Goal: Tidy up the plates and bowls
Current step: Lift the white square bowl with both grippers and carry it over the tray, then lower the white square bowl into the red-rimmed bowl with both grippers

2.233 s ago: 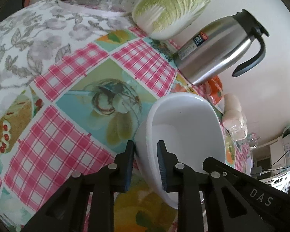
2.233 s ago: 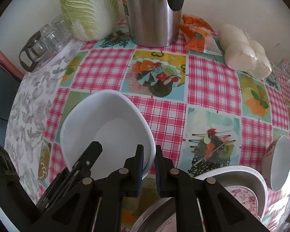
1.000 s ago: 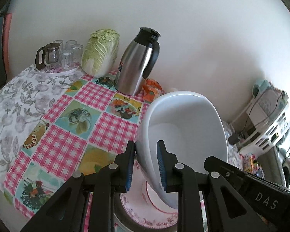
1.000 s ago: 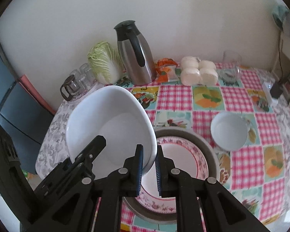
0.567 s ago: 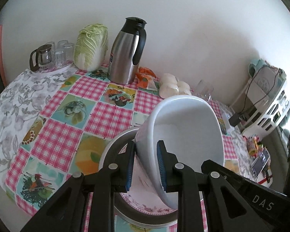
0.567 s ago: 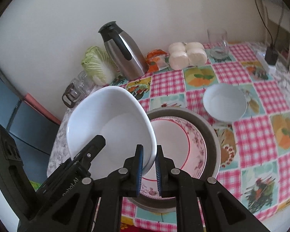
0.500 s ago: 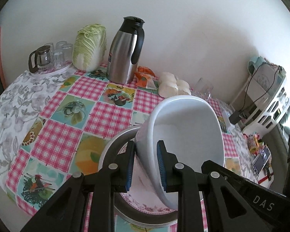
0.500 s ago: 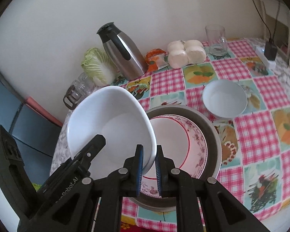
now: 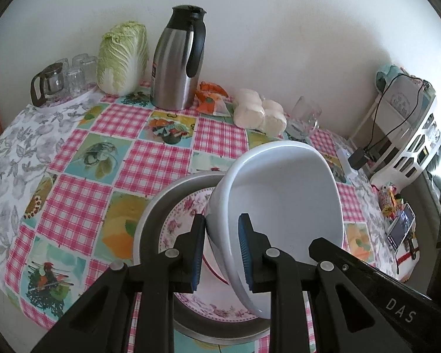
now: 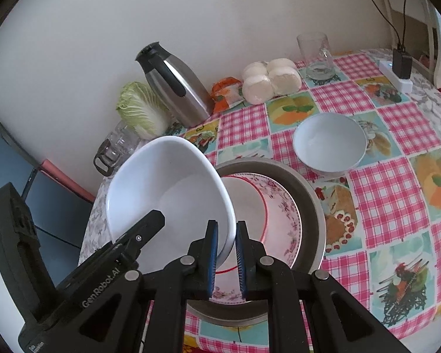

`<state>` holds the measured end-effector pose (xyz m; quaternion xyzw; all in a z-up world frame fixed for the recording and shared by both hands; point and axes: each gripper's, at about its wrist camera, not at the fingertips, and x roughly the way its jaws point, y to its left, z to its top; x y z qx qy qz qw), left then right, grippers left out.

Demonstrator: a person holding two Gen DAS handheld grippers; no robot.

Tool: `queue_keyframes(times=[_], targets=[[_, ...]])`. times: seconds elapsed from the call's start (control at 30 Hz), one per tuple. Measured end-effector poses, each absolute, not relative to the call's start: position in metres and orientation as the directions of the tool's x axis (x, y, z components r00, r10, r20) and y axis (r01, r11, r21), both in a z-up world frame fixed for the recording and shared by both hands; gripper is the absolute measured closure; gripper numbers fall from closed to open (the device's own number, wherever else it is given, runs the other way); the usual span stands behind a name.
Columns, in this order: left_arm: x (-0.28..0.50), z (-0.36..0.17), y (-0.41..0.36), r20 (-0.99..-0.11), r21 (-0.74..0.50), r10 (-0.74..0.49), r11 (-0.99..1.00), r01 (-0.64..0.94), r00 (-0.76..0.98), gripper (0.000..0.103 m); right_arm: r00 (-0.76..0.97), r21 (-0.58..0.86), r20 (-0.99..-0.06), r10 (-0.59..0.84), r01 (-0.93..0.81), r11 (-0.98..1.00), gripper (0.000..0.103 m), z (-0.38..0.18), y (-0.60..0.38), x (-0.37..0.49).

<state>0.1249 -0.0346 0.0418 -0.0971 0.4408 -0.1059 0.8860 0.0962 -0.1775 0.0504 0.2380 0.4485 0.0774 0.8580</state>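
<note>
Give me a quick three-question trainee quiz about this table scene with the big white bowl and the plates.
1. True or false: both tools grip the large white bowl by its rim.
2. What lies directly under the floral plate? A. grey metal plate B. cabbage C. glass mug
3. Fill in: the small white bowl sits on the ____ beside the stack.

Key
1. True: left tool and right tool each clamp the rim.
2. A, the grey metal plate.
3. Tablecloth.
</note>
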Motion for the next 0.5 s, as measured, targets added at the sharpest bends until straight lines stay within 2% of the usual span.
queue_keyframes(times=[0.5], targets=[[0.13,0.031,-0.046,-0.787,-0.253,-0.265,0.962,0.101,0.557,0.079,0.571,0.484,-0.747,0.34,0.117,0.867,0.09,0.038,-0.186,0.099]])
